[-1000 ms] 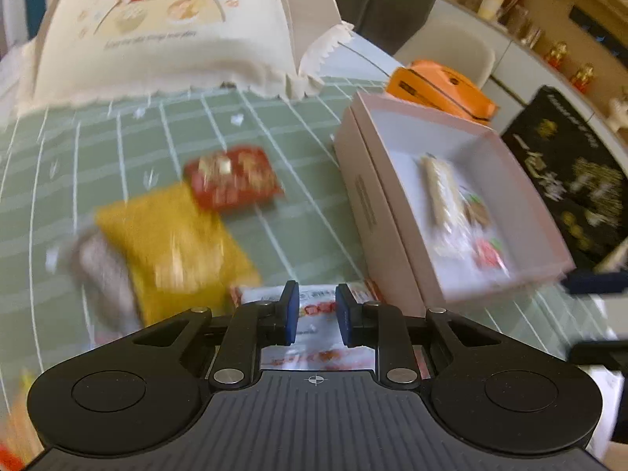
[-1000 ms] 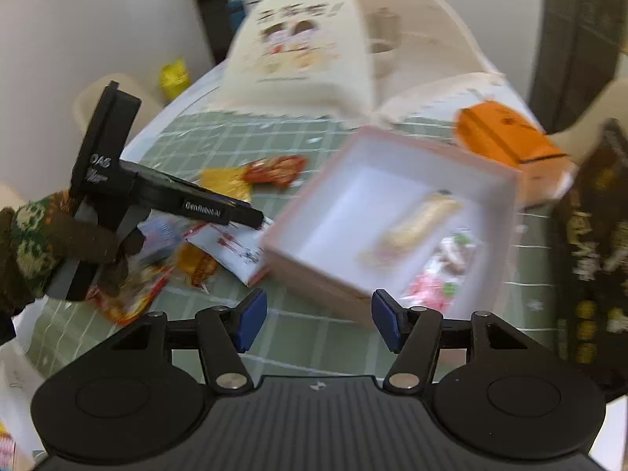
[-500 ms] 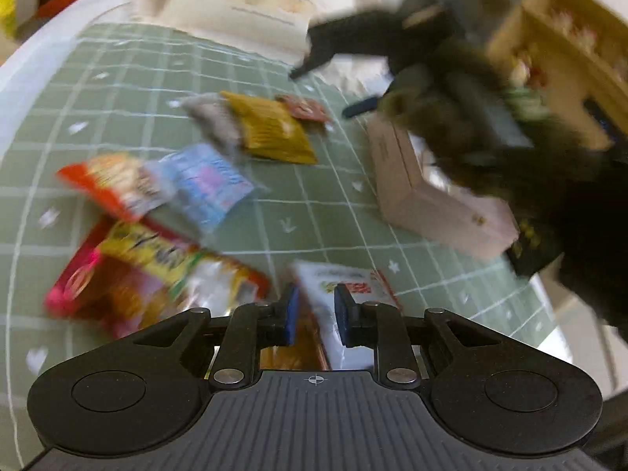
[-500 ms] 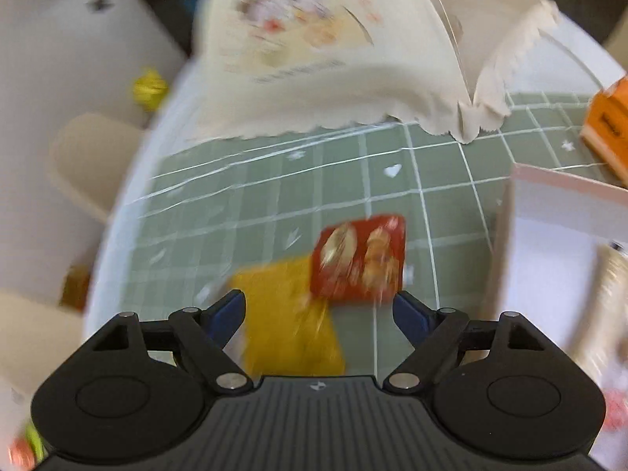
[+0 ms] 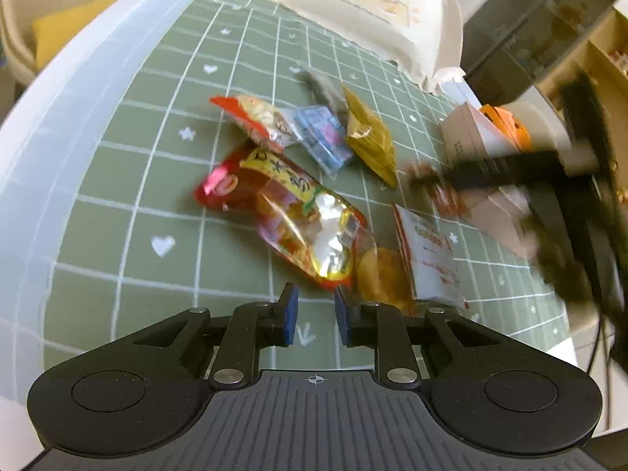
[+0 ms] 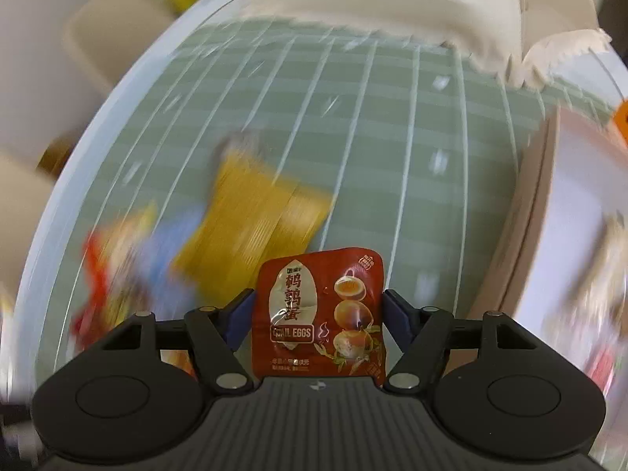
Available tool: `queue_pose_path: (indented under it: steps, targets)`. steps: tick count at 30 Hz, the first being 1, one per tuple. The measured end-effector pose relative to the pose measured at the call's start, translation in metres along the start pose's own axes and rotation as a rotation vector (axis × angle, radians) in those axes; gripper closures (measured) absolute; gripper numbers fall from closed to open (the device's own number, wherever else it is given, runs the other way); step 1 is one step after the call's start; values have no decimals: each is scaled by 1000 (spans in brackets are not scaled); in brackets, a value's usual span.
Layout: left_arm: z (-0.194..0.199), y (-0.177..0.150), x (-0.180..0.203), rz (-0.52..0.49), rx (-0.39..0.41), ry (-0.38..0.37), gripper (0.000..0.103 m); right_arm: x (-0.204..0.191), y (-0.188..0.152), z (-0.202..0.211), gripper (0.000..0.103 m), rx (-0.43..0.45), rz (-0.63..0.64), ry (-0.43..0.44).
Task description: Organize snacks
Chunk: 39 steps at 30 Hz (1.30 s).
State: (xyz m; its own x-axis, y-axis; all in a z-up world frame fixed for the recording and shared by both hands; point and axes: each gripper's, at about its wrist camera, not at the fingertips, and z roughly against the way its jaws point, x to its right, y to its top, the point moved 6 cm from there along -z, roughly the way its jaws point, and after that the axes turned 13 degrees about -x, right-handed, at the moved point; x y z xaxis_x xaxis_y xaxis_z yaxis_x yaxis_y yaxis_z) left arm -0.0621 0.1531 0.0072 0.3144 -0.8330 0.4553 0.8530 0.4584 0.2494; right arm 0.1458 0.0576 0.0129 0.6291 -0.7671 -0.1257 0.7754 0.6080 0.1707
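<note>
My right gripper [image 6: 318,306] is shut on a red quail egg packet [image 6: 320,310] and holds it above the green checked mat [image 6: 353,165]. The pink box [image 6: 549,212] lies to its right, blurred. In the left wrist view my left gripper [image 5: 314,318] hovers empty, jaws nearly closed with a narrow gap, just short of a pile of snacks: a clear red-and-yellow bag [image 5: 290,212], a white packet [image 5: 428,255], a blue packet [image 5: 322,137], a yellow packet [image 5: 369,137]. The right gripper [image 5: 424,180] shows there blurred beside the box [image 5: 479,180].
A cream fabric food cover [image 5: 376,8] stands at the back of the mat. An orange box [image 5: 506,125] sits behind the pink box. The round table's white rim [image 5: 78,90] curves along the left. A yellow packet [image 6: 255,216] lies under the right gripper.
My right gripper has closed on the red quail egg packet and lifted it off the mat. My left gripper has pulled back and to the left, away from the white packet.
</note>
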Motion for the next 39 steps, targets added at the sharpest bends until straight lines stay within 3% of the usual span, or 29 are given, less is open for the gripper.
queue_pose_path:
  steps: [5, 12, 17, 22, 23, 28, 31, 33, 36, 39]
  targets:
    - [-26, 4, 21, -50, -26, -29, 79, 5, -75, 10, 33, -21, -6, 18]
    - [-59, 19, 60, -185, -24, 8, 78, 57, -132, 19, 31, 37, -119, -133]
    - [-40, 26, 59, -172, 32, 31, 78, 93, -136, 29, 31, 89, -207, -133]
    - [-28, 29, 69, -191, 43, 9, 78, 109, -100, 34, 30, 206, -190, -244]
    - [-28, 28, 73, -201, 40, 3, 78, 112, -94, 34, 30, 197, -189, -245]
    - [-34, 23, 86, -239, 9, 15, 78, 94, -62, 25, 30, 217, -136, -174]
    - [-43, 25, 86, -234, -12, 35, 78, 61, -61, 23, 30, 203, -87, -14]
    - [-46, 25, 88, -236, -19, 40, 78, 40, -63, 18, 30, 190, -55, 43]
    - [-49, 22, 95, -255, -26, 34, 78, 26, -71, 4, 30, 148, -21, 17]
    - [-52, 16, 103, -288, -22, 57, 78, 36, -98, 6, 29, 141, -3, -61]
